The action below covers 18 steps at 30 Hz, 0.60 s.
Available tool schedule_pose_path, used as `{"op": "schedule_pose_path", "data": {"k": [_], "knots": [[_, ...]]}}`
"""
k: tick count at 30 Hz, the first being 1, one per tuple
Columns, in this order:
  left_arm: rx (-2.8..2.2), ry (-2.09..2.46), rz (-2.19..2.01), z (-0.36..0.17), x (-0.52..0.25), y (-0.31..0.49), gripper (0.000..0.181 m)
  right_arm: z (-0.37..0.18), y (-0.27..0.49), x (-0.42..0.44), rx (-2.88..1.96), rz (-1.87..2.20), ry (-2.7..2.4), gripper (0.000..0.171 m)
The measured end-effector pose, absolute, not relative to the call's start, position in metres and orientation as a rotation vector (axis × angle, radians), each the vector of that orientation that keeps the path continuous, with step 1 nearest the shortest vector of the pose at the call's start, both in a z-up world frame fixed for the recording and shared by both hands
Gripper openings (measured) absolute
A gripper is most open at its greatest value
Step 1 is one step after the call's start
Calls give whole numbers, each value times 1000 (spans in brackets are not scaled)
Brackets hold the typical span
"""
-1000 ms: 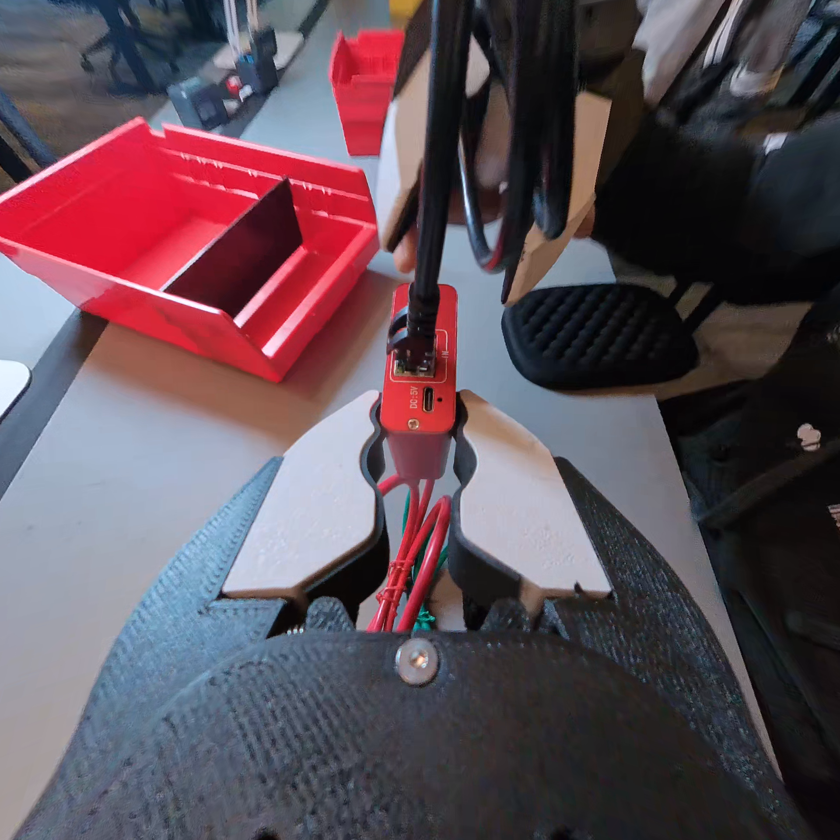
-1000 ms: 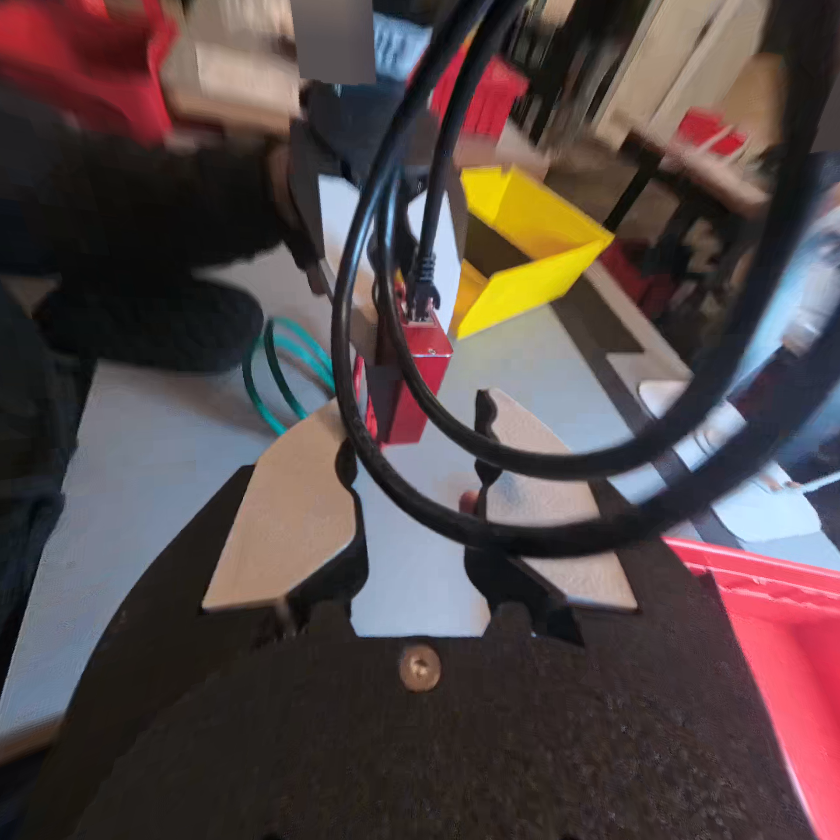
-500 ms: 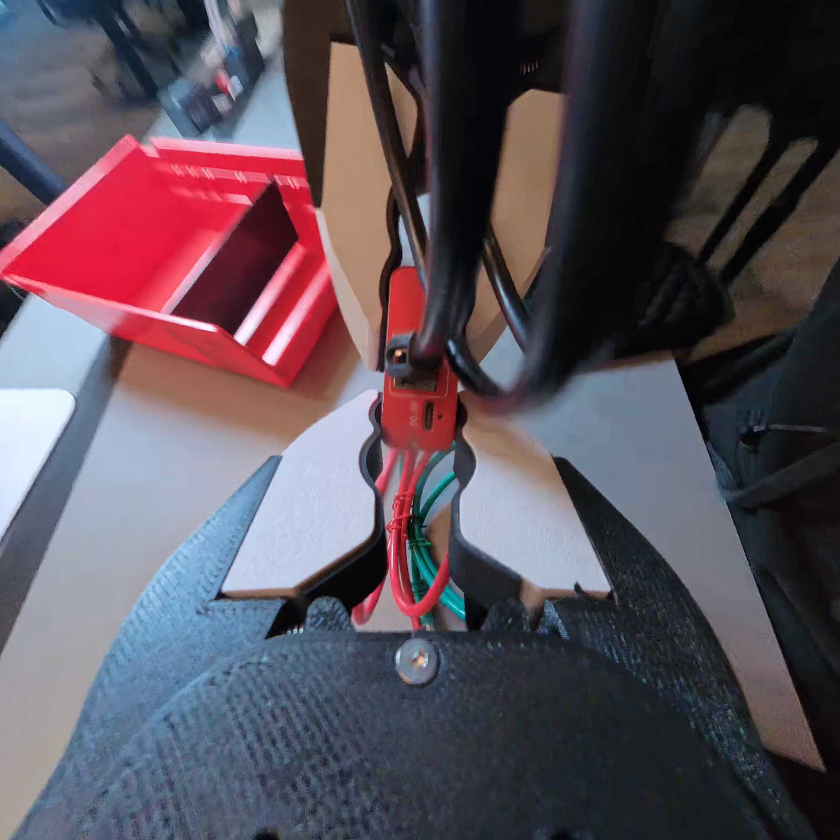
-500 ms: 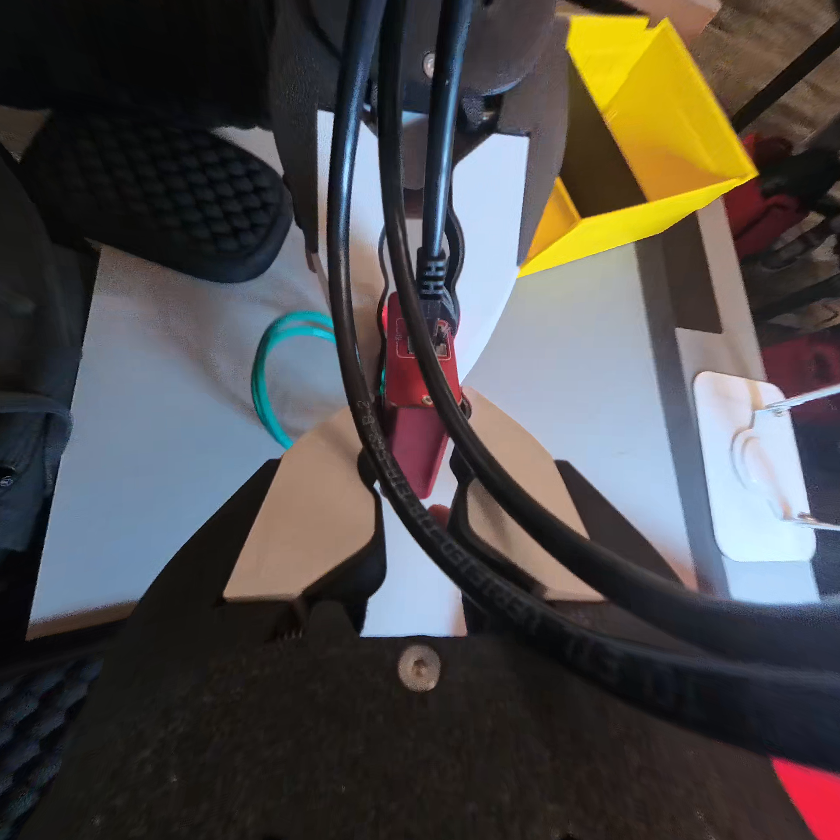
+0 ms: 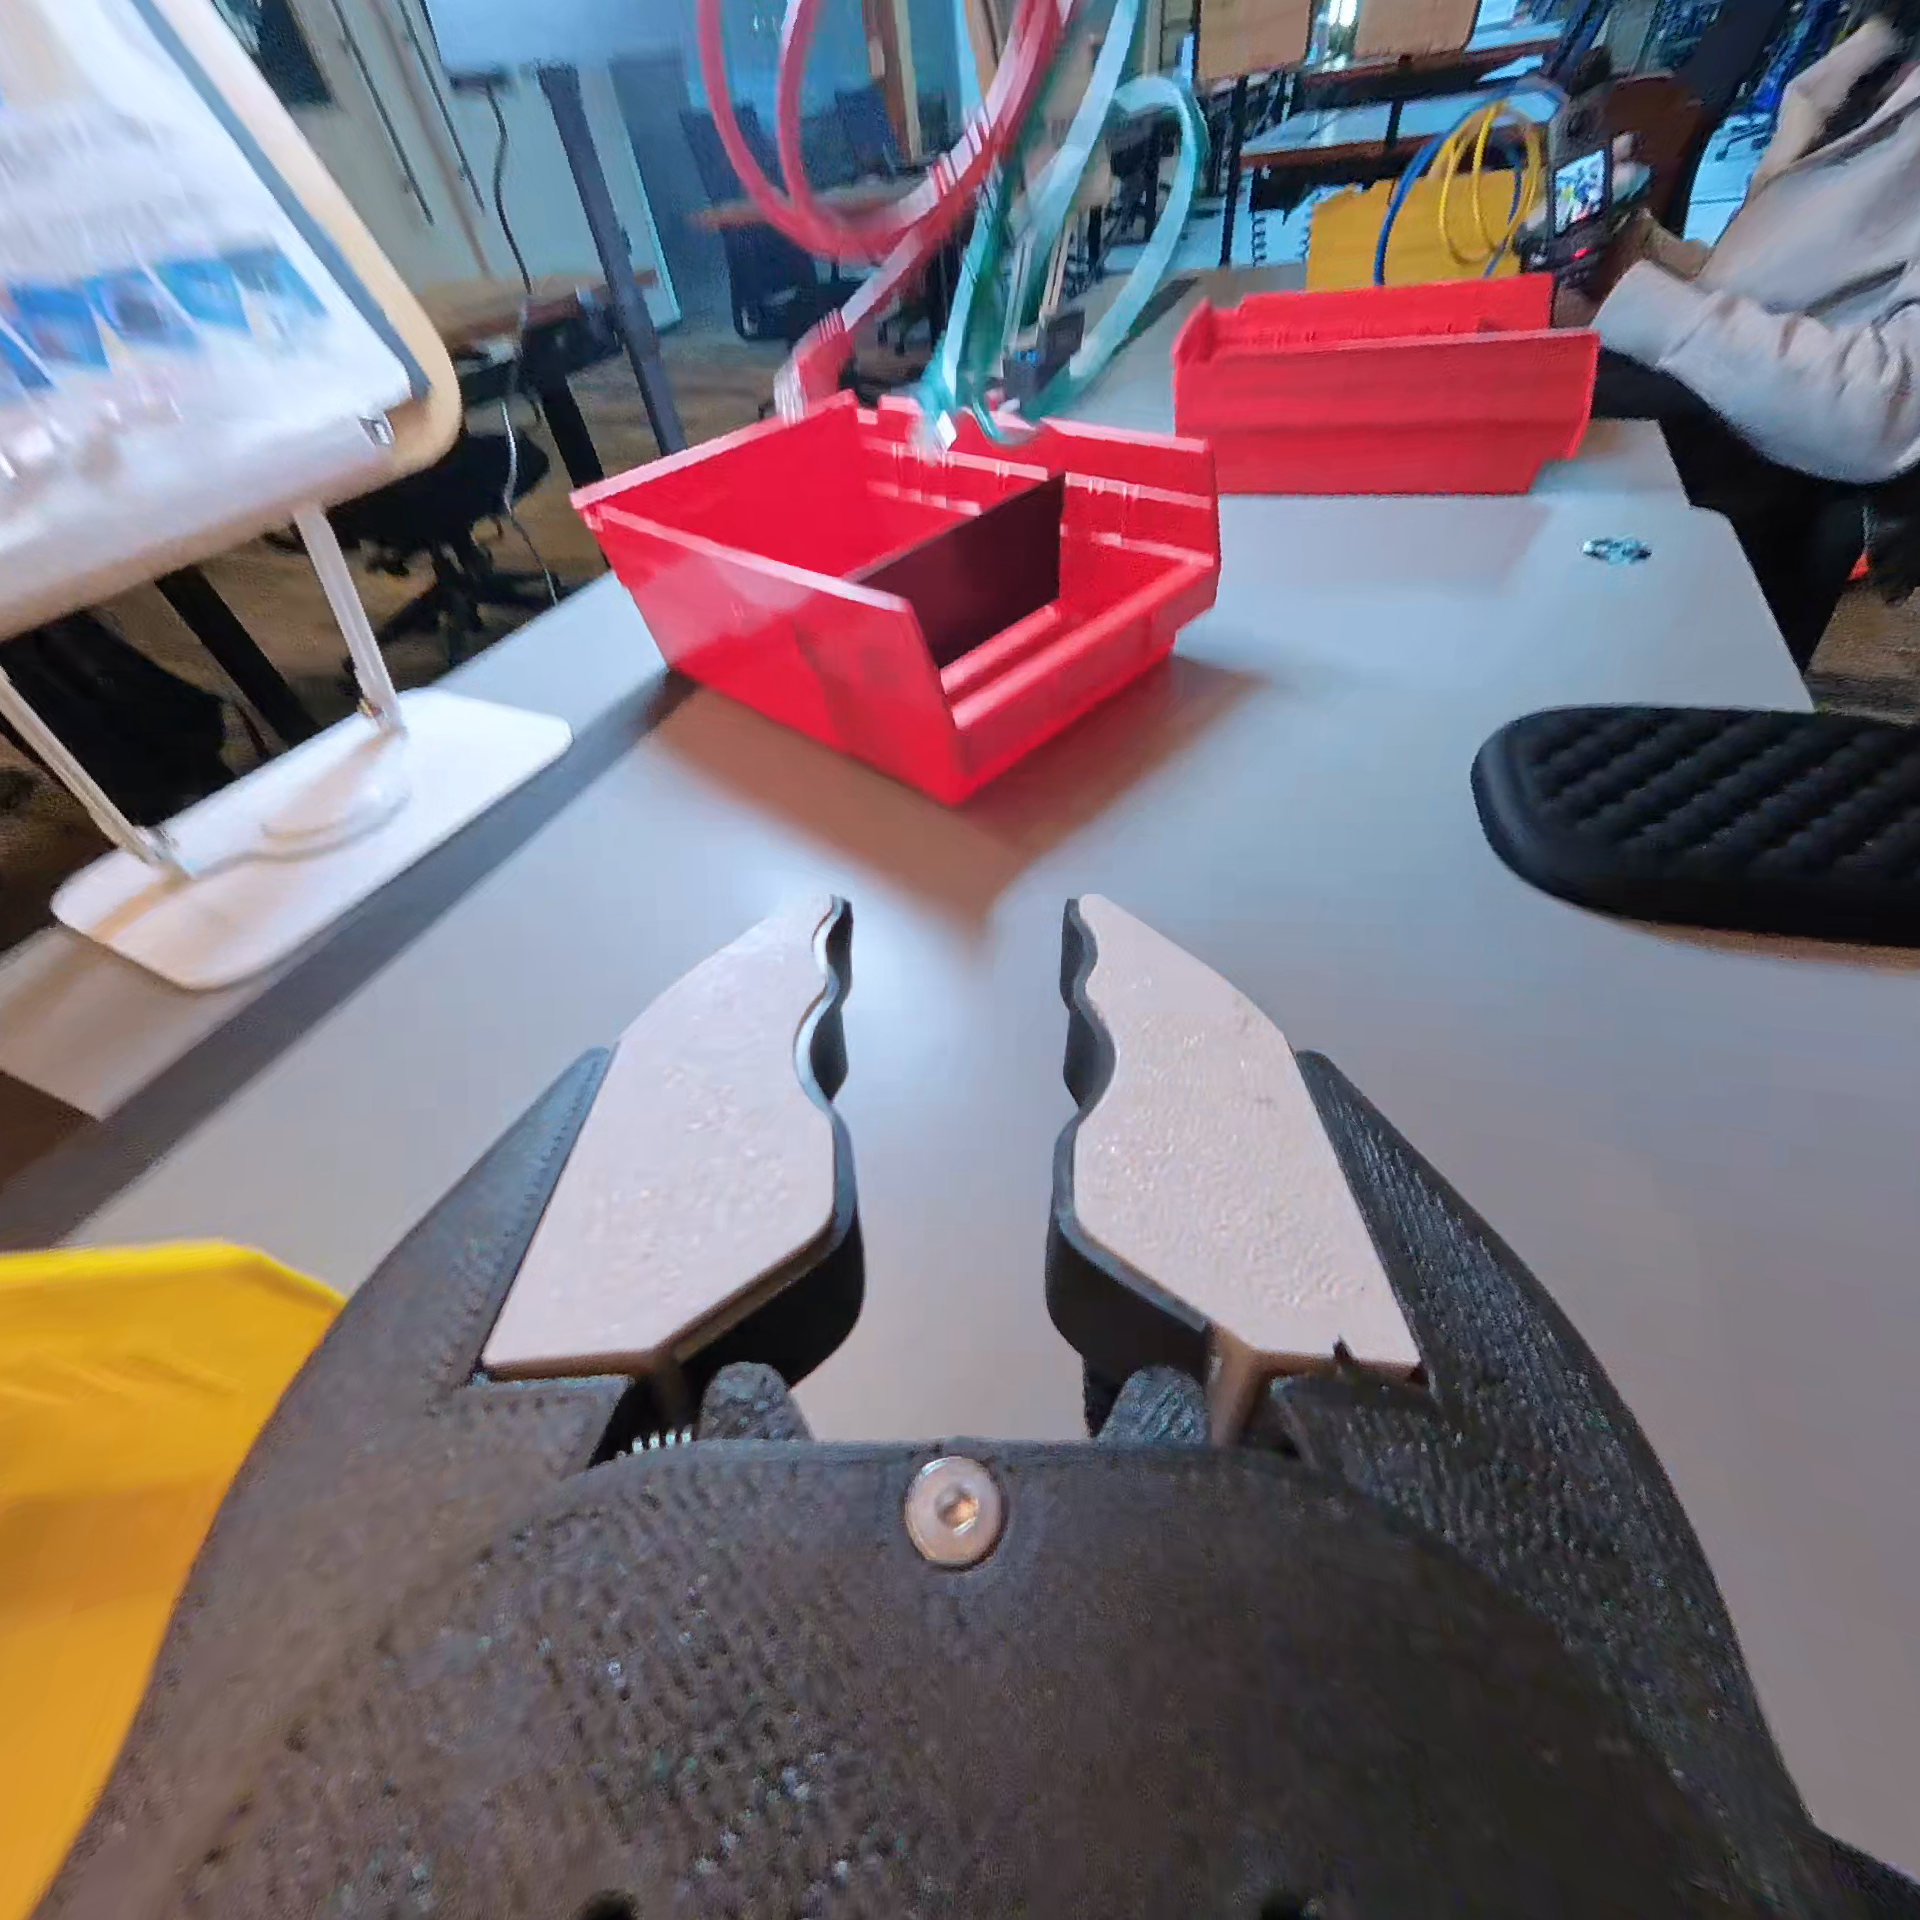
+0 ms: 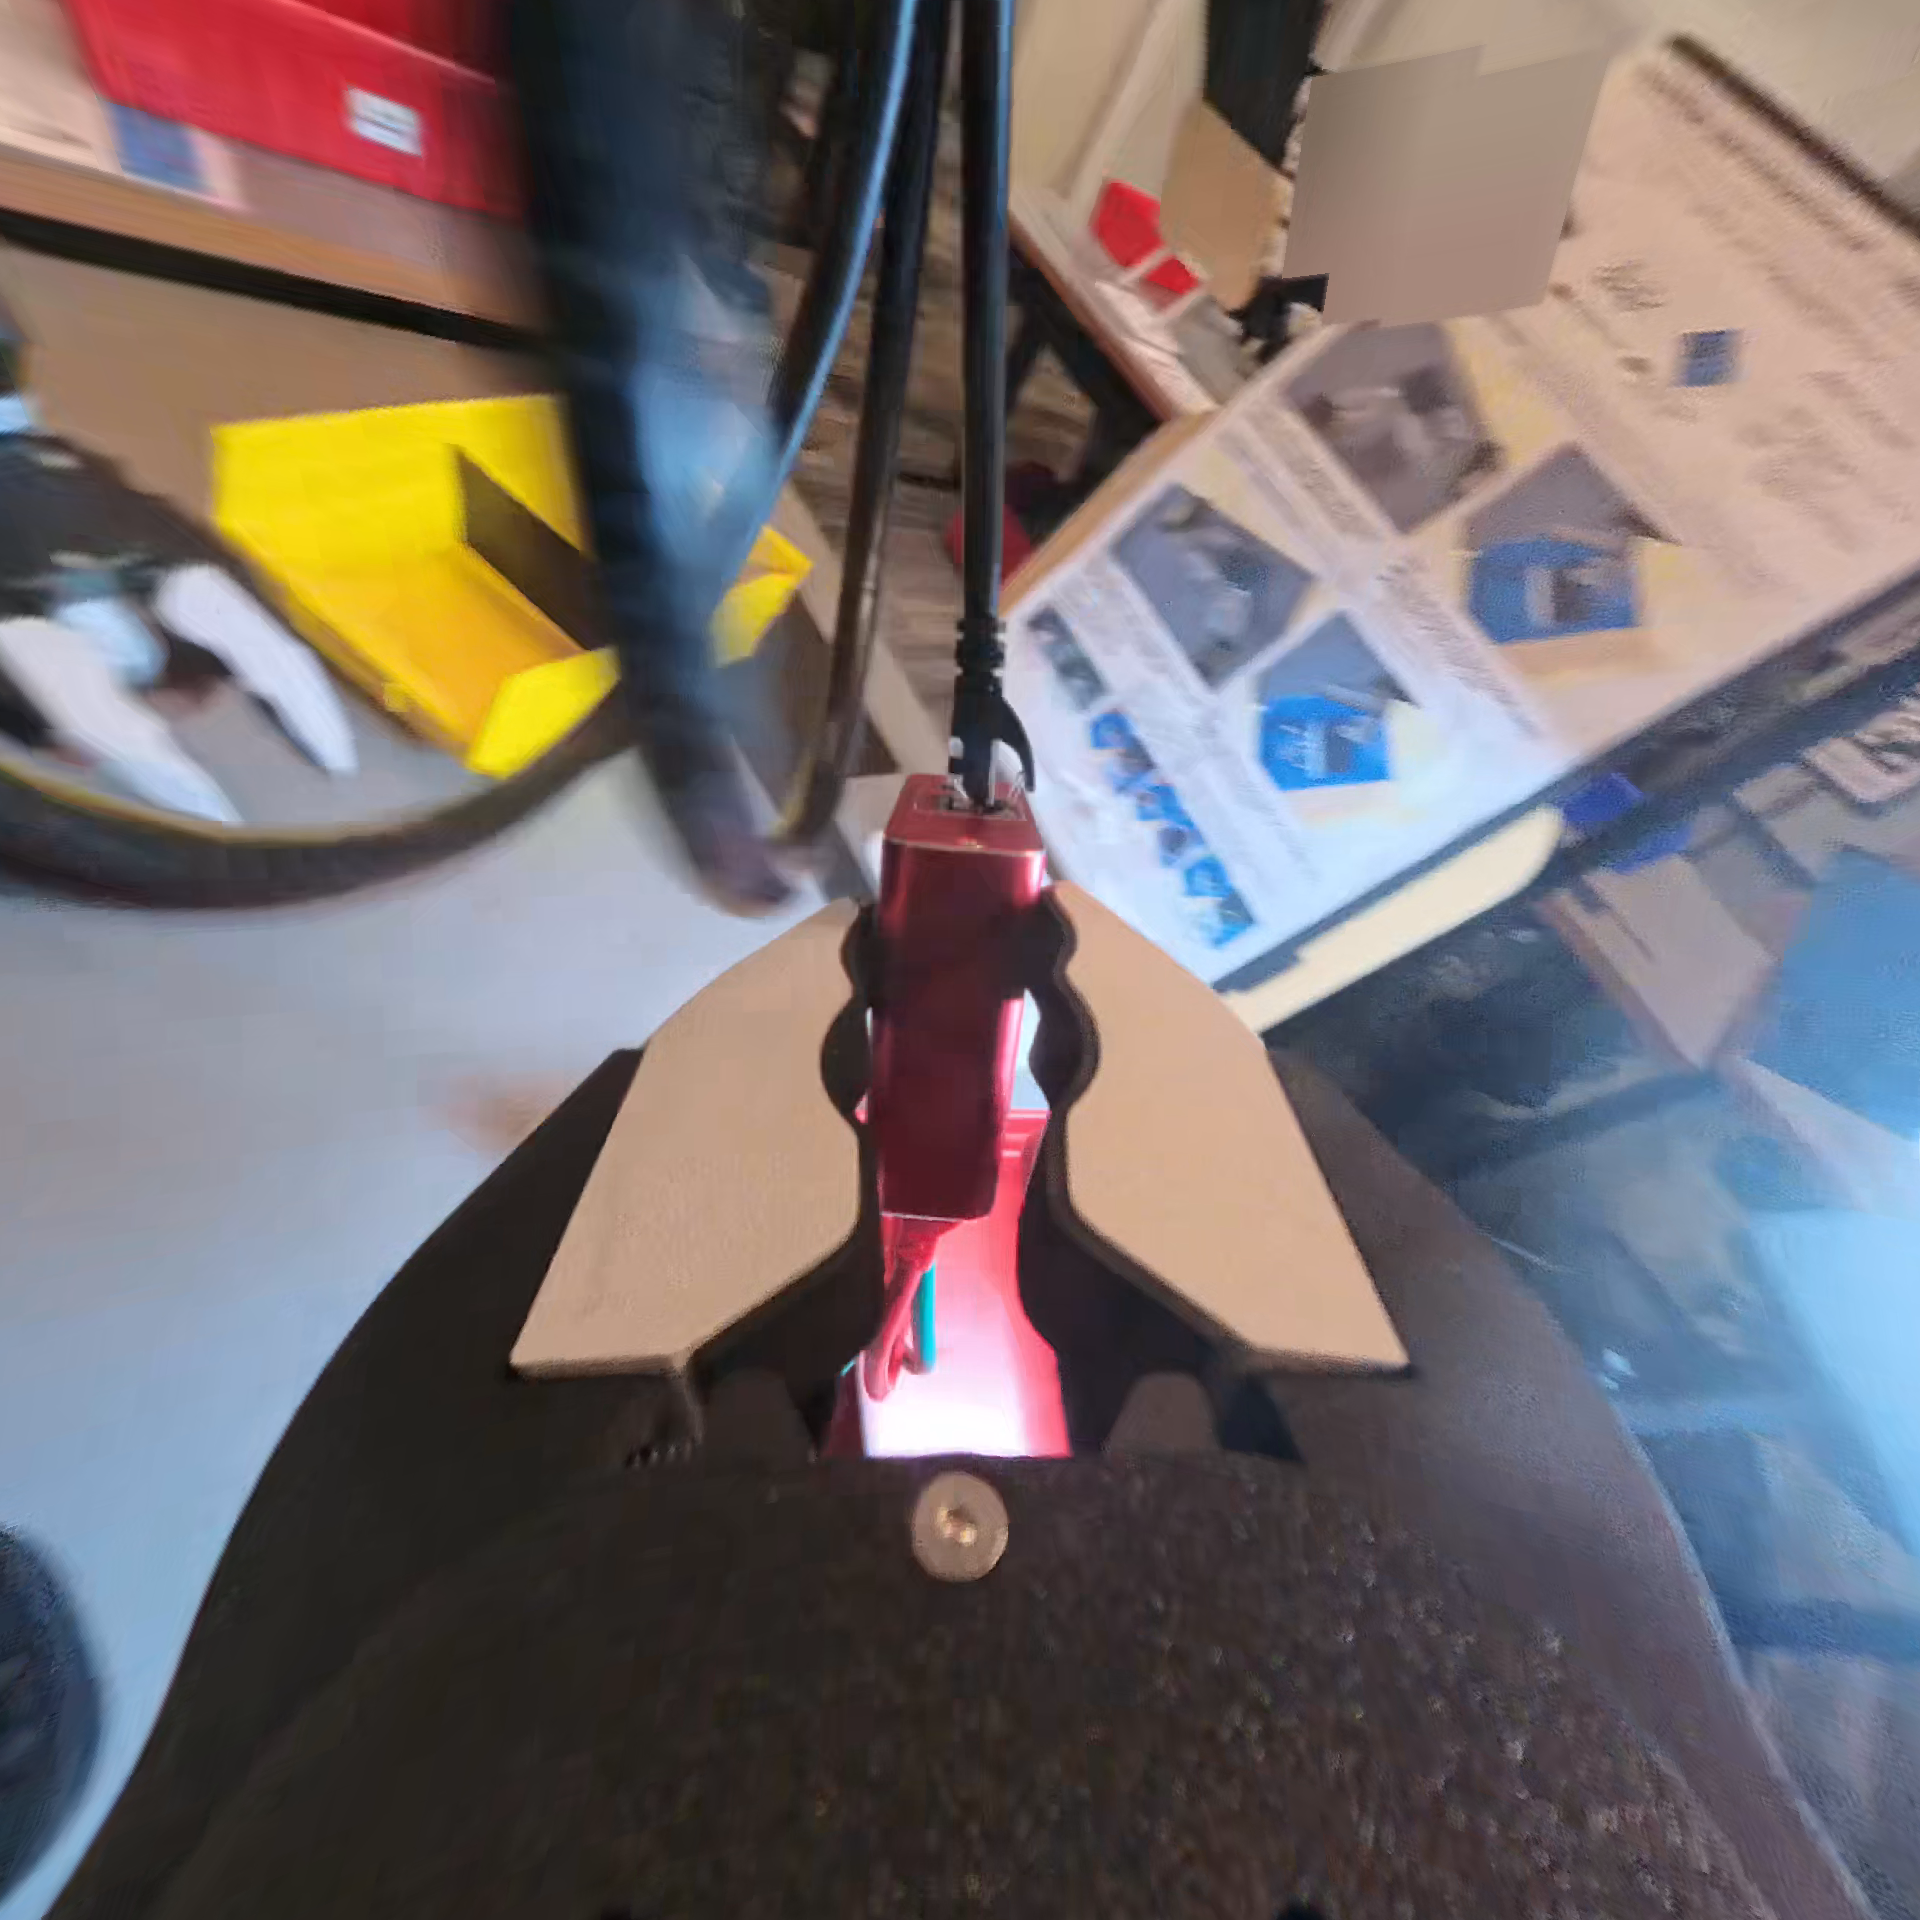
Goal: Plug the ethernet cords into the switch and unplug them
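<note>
**Reds, yellow and black on a grey table**

The switch (image 6: 956, 997) is glossy red, its plugged cord (image 6: 982, 416) black. Red cords (image 5: 831, 156) and green cords (image 5: 1039, 239) blur above a red bin (image 5: 831, 613) with a black divider (image 5: 966, 582). The table (image 5: 1351, 1039) is grey, the yellow bin (image 6: 364, 540) bright, the black pad (image 5: 1704, 810) quilted.

The red switch (image 6: 961, 997) stands upright with a black ethernet cord (image 6: 982, 436) plugged into its top.

The left wrist view looks low across the grey table (image 5: 1351, 1039) toward a red bin (image 5: 894, 592); the right faces the yellow bin (image 6: 416, 561) both share.
</note>
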<state>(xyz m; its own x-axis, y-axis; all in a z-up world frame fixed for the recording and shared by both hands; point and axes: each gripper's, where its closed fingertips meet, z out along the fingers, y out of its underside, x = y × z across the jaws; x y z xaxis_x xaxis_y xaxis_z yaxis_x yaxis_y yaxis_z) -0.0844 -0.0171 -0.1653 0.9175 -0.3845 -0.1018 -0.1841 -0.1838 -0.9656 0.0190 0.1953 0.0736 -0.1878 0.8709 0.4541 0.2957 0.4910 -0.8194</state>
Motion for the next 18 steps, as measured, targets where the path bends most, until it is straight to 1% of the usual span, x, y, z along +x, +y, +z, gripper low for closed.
{"op": "schedule_pose_path", "data": {"k": [4,8,10,11,14,15,18], "knots": [[-1864,392,-261,-206,-82,-25,36,66,256,3,-1030,657,-1653,27],[-1887,362,-263,-221,-87,-26,36,30,298,-19,-1077,717,-1581,27],[-1877,339,-286,-221,-89,-26,36,-8,319,-27,-1158,772,-1540,26],[-1871,325,-292,-220,-92,-26,36,-37,332,-29,-1236,764,-1545,26],[-1867,284,-330,-223,-97,-26,34,-141,370,-22,-1546,566,-1640,27],[-1865,271,-350,-224,-97,-25,34,-163,380,-19,-1605,511,-1632,27],[-1872,253,-385,-228,-98,-24,33,-171,389,-28,-1712,562,-1526,27]]}}
